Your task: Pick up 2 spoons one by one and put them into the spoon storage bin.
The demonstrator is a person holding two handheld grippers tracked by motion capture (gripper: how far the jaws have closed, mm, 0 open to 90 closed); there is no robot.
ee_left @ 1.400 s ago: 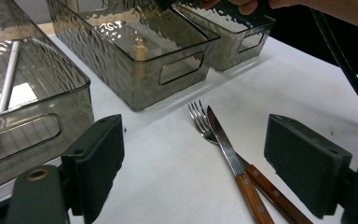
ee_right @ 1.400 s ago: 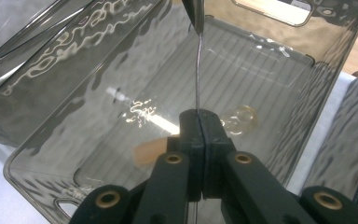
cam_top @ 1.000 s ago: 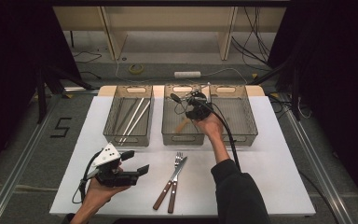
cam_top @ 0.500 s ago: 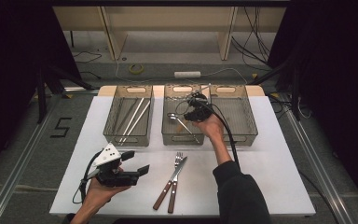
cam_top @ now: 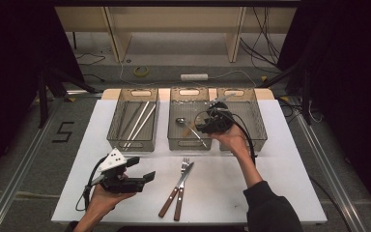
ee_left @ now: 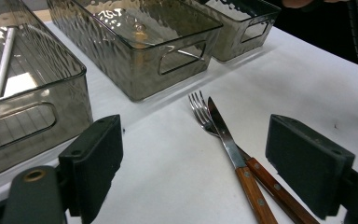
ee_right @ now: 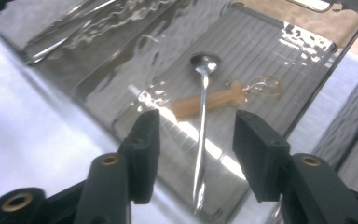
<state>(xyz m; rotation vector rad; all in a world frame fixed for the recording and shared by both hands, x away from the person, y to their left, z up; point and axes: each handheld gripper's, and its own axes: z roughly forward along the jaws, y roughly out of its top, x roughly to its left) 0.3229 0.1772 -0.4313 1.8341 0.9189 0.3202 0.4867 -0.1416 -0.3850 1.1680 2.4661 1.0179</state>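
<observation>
We hold the right gripper above the middle bin of three smoked plastic bins at the far side of the white table, with the right forearm reaching forward and slightly leftward from the bottom of the high view and the hand wrapped around the gripper body from below. Its jaws have just been opening; in the right gripper view they stand apart with nothing pressed between the pads. The metal spoon lies on the ribbed floor of that bin, bowl away from us, its handle running back between and below the open jaws, and it crosses a translucent amber plastic spoon lying on the same floor. We keep the left gripper low over the near left part of the table, the hand palm-up beneath it and the jaws pointing to the right. Its jaws stand wide and hold nothing. In the left gripper view a fork and a wooden-handled knife lie side by side on the table ahead of these jaws.
</observation>
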